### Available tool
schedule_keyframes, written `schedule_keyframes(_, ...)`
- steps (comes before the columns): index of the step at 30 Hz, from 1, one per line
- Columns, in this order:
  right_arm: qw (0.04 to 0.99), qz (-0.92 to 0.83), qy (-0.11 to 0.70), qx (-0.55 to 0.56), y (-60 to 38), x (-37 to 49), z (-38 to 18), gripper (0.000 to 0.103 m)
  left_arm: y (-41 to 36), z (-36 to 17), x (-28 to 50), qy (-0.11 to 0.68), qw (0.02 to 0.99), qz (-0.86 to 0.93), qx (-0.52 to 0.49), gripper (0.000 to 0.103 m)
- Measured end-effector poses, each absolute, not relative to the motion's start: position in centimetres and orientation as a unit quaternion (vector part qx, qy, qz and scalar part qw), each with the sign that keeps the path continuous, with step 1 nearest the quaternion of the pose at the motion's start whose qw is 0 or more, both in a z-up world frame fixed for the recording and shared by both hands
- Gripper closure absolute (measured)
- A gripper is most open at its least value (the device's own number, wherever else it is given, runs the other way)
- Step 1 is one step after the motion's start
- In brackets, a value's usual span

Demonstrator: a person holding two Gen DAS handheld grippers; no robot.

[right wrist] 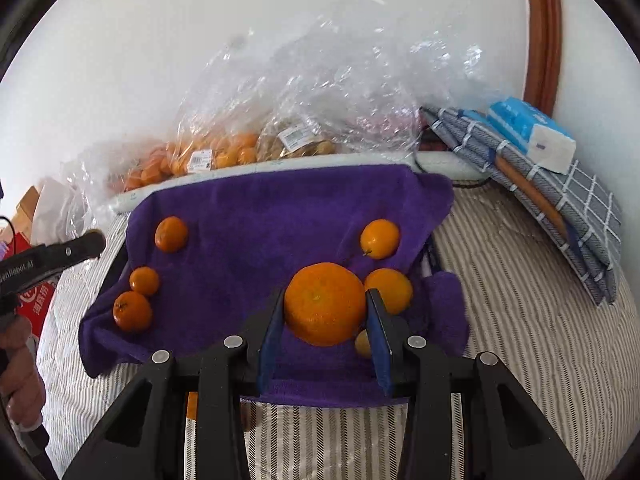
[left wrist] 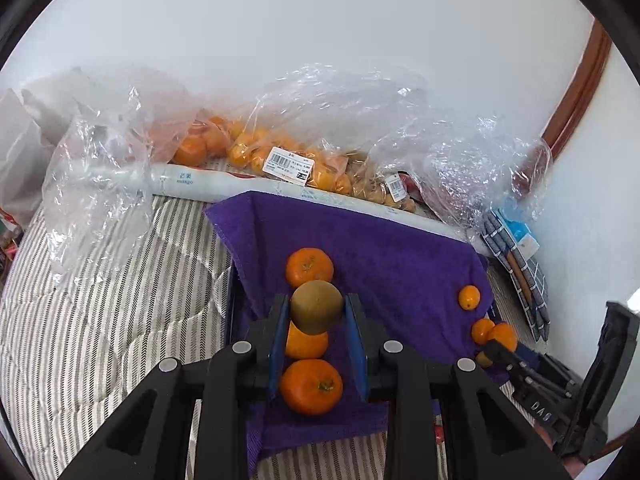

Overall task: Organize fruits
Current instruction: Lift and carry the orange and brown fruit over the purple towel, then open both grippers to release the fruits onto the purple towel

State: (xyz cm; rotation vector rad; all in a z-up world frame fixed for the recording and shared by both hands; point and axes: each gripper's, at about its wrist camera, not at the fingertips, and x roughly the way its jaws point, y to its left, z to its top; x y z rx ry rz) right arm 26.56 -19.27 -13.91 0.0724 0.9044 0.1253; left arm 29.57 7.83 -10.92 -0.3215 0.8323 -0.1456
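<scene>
A purple towel [left wrist: 392, 264] [right wrist: 260, 224] lies on the striped bed. My left gripper [left wrist: 317, 312] is shut on a brown kiwi [left wrist: 316, 306], held above the towel's left side. Three tangerines lie in a row there: one beyond the kiwi [left wrist: 309, 266], one under it [left wrist: 306, 344], one nearest me [left wrist: 311, 387]. My right gripper [right wrist: 326, 308] is shut on a large orange [right wrist: 325, 303] over the towel's right side. Small oranges [right wrist: 380, 238] [right wrist: 390, 290] lie beside it, and a yellowish fruit [right wrist: 363, 343] is partly hidden by the finger. Three tangerines [right wrist: 171, 233] show at left.
Clear plastic bags of oranges [left wrist: 280, 156] [right wrist: 208, 152] and small brown fruit [left wrist: 380, 192] lie along the wall behind a white roll [left wrist: 208, 182]. A folded checked cloth [right wrist: 560, 200] and a tissue pack [right wrist: 528, 132] sit at right. The striped bedding [left wrist: 100, 340] surrounds the towel.
</scene>
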Motion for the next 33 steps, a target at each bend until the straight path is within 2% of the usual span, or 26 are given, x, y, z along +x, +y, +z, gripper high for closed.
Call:
schedule_keyframes(5, 0.892, 0.08, 0.445, 0.024, -18.0, 27.1, -15.4, 0.063, 9.2, -11.2, 30.7, 0.401, 0.898, -0.055, -0.171, 0.077)
schedule_keyframes(15, 0.878, 0.106, 0.467, 0.005, -16.2, 27.8, -18.2, 0.063, 6.7, -13.4, 33.1, 0.424, 0.889, -0.069, -0.159, 0.077)
schedule_keyframes(28, 0.879, 0.107, 0.465, 0.001, -16.0, 27.6, -18.2, 0.063, 5.9, -15.6, 33.9, 0.448, 0.88, -0.058, -0.149, 0.077)
schedule_keyframes(30, 0.88, 0.102, 0.464, -0.002, -16.0, 27.4, -18.1, 0.062, 5.9, -15.8, 33.8, 0.447, 0.881, -0.056, -0.147, 0.077)
schedule_keyframes(33, 0.882, 0.094, 0.462, -0.006, -16.0, 27.0, -17.5, 0.054, 6.1, -15.9, 33.8, 0.444, 0.881, -0.054, -0.153, 0.077)
